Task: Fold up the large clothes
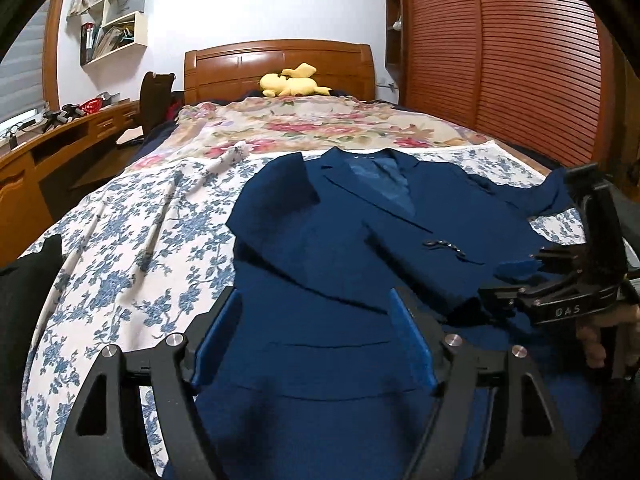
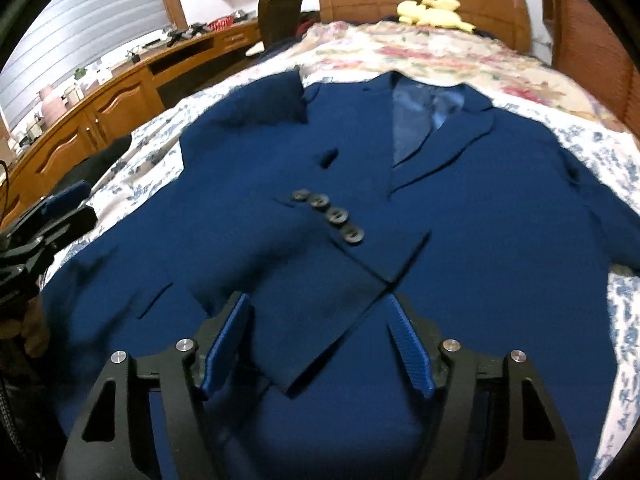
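On the bed (image 1: pixel 120 216), the navy jacket (image 1: pixel 320 240) is laid flat, one sleeve (image 2: pixel 320 264) folded across. Left claw (image 1: pixel 316 344) and right claw (image 2: pixel 320 344) are held open, empty, above the hem. Both lower corners should be gripped evenly.

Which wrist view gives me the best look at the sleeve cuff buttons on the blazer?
The right wrist view: the four cuff buttons sit near centre, large and separately visible on the folded-in sleeve. In the left wrist view the same buttons appear small, edge-on and hard to tell apart.
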Demonstrator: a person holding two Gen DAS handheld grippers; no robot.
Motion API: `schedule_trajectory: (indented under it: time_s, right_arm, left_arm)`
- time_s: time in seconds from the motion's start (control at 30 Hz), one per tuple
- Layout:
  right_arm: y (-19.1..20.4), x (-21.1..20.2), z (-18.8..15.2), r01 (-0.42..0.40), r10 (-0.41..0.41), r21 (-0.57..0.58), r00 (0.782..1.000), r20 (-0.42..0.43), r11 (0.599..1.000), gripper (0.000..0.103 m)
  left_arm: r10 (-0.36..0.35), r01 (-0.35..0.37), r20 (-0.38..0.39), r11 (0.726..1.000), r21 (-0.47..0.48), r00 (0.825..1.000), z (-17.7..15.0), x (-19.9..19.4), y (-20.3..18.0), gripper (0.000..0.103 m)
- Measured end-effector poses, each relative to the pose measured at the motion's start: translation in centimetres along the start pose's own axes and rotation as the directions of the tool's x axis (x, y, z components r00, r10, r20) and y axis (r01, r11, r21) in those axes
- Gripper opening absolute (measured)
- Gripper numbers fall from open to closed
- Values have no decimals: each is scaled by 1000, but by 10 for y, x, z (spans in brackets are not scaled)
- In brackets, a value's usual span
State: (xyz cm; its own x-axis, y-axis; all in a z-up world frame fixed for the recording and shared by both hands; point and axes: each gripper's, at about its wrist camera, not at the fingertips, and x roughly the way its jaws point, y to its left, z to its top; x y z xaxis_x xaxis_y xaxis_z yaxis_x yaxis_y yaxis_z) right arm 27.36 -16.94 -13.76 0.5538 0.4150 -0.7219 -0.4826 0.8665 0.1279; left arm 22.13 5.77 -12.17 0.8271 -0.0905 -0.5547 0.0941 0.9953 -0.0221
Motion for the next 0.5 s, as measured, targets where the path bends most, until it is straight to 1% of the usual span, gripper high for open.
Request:
schedule_trajectory:
  time_s: [0.03,0.1,0.13,0.17,0.2,0.27,0.33,0.4,0.5]
  right_arm:
    - [0,6,0,4,-4,-2,1000,-15,1000,68]
    - [-1,11,1,13,-13,-5,1000,-17,1000,67]
    - [-1,10,1,12,-12,-12,1000,-13,1000,61]
    - [2,12,2,6,-6,-20,1000,-9,1000,50]
    - [3,12,2,3,-3,-30,1000,-6,1000,44]
    - [10,13,1,10,-9,-57,1000,10,998,21]
    - [13,7,-1,23,-20,-73,999,39,997,13]
    - [12,-7,-2,42,-35,-66,994,107,997,10]
    - [10,-44,-4,79,-67,-47,973,222,996,9]
  left_arm:
    - [0,0,-2,1000,-1,1000,-1,0,1,76]
    - [-3,3,-8,1000,-5,1000,-3,0,2,76]
    - [-4,4,-8,1000,-5,1000,-3,0,2,76]
    - [-4,4,-10,1000,-4,1000,-4,0,2,76]
    - [-3,3,-11,1000,-2,1000,-4,0,2,76]
    - [-3,3,-17,1000,-2,1000,-6,2,1,76]
    - [-3,3,-23,1000,-4,1000,-6,3,2,76]
    - [-1,1,-27,1000,-6,1000,-6,5,2,76]
    - [-11,11,-27,1000,-11,1000,-5,5,1,76]
